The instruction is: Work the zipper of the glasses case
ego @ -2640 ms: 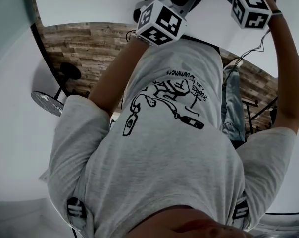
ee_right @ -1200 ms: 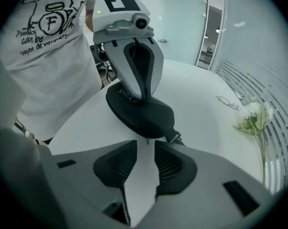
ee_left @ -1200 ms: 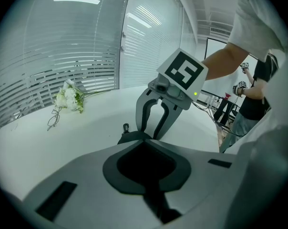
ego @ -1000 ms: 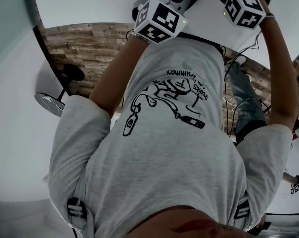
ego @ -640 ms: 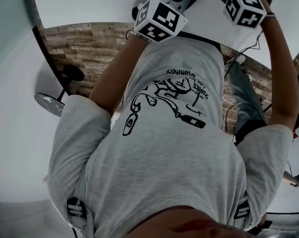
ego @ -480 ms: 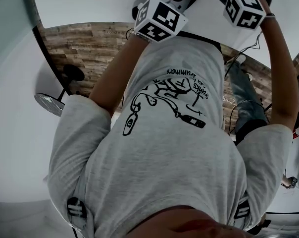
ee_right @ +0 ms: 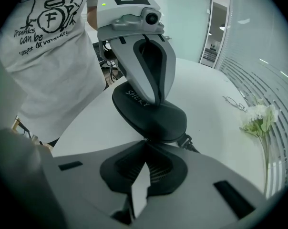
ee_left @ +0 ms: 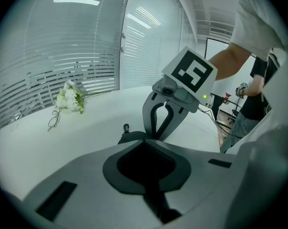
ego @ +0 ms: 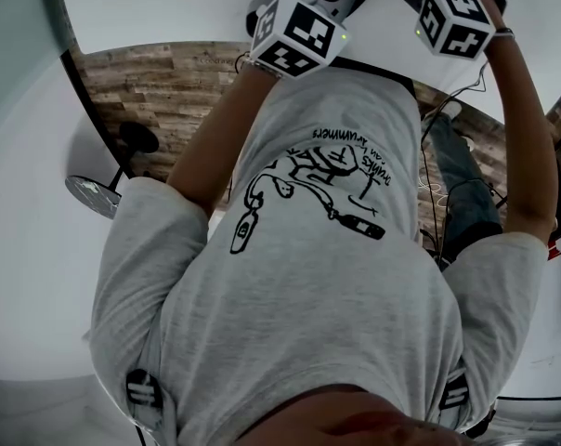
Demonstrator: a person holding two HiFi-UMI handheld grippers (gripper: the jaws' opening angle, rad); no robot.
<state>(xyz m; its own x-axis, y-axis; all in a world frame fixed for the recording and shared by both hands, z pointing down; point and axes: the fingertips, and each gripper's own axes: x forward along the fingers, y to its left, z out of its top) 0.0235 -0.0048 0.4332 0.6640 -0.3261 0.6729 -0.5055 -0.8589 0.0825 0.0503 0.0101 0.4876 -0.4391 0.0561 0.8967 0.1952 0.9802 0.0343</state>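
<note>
The black glasses case [ee_right: 151, 116] lies on the white table [ee_right: 215, 128]. My left gripper [ee_right: 158, 102] comes down on its top, shut on the case's upper edge. My right gripper [ee_right: 145, 142] is shut at the case's near rim, where the small metal zipper pull [ee_right: 144, 139] sits between its tips. In the left gripper view the right gripper [ee_left: 151, 135] stands over the case [ee_left: 130, 138], which my left gripper [ee_left: 146, 142] mostly hides. The head view shows only the marker cubes, left [ego: 297, 33] and right [ego: 455, 17]; the jaws are cut off at the top.
A bunch of white flowers [ee_right: 257, 116] and a pair of wire glasses [ee_right: 234, 102] lie farther out on the table. A short strap [ee_right: 188, 141] hangs off the case's end. Another person [ee_left: 251, 92] stands beyond the table edge, near cables.
The right marker cube has shifted a little to the left since the earliest frame and has hardly moved in the last second. The left cube stays put. Legs in the background have moved.
</note>
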